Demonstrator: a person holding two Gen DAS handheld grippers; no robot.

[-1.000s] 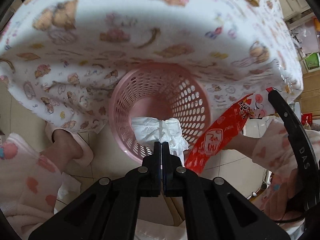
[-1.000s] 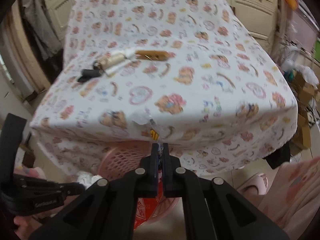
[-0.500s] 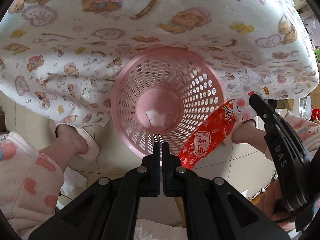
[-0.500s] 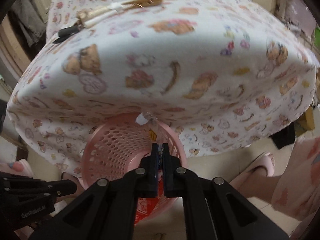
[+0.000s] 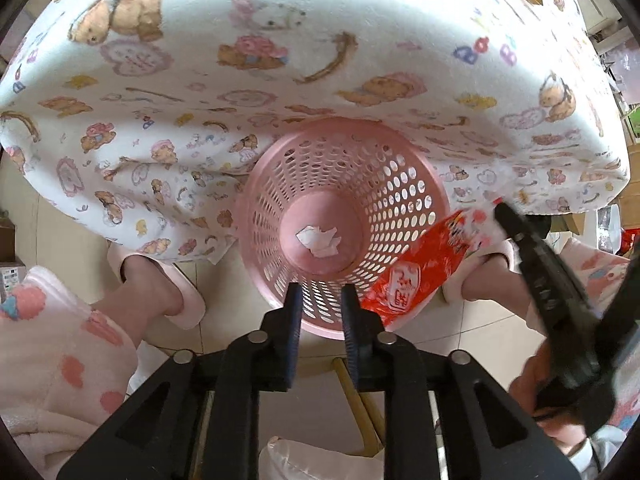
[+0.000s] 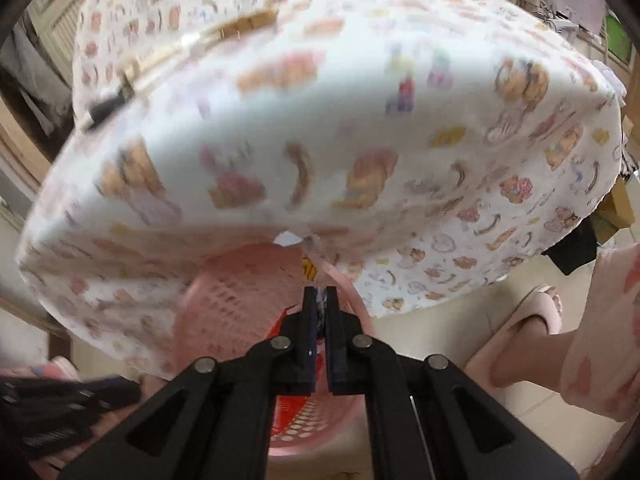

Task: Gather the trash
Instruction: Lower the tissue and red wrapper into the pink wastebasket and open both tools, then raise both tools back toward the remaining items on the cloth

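A pink perforated trash basket [image 5: 404, 196] stands on the floor under the table's edge. A crumpled white tissue [image 5: 319, 239] lies on its bottom. My left gripper [image 5: 319, 294] is open and empty above the basket's near rim. My right gripper [image 6: 319, 294] is shut on a red snack wrapper [image 5: 424, 268], which hangs over the basket's right rim. In the right wrist view the basket [image 6: 236, 300] lies just below the fingers, and the wrapper [image 6: 286, 404] shows red beneath them.
A table with a bear-print cloth [image 5: 320, 60] overhangs the basket. A pen-like object and a wooden clip [image 6: 244, 24] lie on its top. The person's slippered feet [image 5: 176, 292] stand on the tiled floor on both sides of the basket.
My left gripper let go of the white tissue, which fell to the basket's bottom, and its jaws have opened. My right gripper brought the red wrapper down over the basket's rim.
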